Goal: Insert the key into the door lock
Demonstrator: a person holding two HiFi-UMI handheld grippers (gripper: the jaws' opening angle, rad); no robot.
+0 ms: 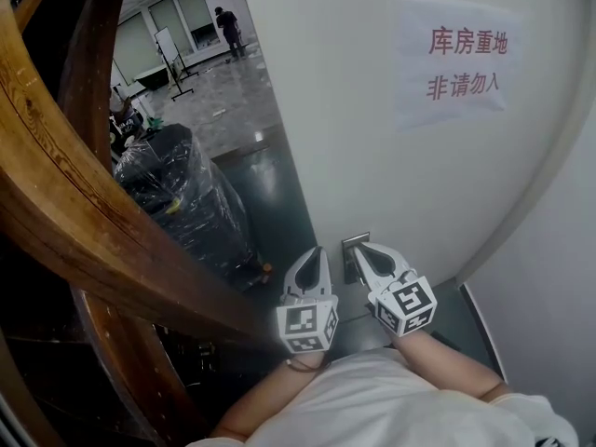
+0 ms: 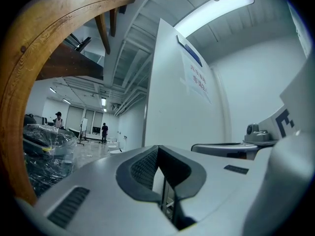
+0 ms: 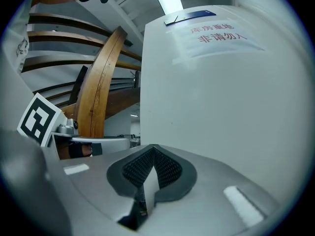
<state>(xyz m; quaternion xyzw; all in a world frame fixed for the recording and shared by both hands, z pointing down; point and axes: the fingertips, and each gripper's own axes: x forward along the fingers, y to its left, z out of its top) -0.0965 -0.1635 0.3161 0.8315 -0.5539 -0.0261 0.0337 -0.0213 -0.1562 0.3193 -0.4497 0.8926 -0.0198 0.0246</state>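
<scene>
A white door (image 1: pixel 372 138) stands ahead with a paper sign (image 1: pixel 456 59) printed in red characters. Low on the door is a small metal lock plate (image 1: pixel 352 257). My right gripper (image 1: pixel 359 247) points at that plate, its tip right by it, jaws shut. My left gripper (image 1: pixel 313 251) sits just left of it, at the door's edge, also shut. In the left gripper view the left gripper (image 2: pixel 158 149) has its pads together. The right gripper view shows the right gripper (image 3: pixel 153 149) with its pads meeting at the tip against the door (image 3: pixel 221 92). No key shows in any view.
A curved wooden rail (image 1: pixel 93 212) sweeps down on the left. Beside it stands a bundle wrapped in black plastic (image 1: pixel 186 194). Beyond lies an open hall with a whiteboard stand (image 1: pixel 172 54) and a person (image 1: pixel 228 31) far off. A white wall (image 1: pixel 549 250) bounds the right.
</scene>
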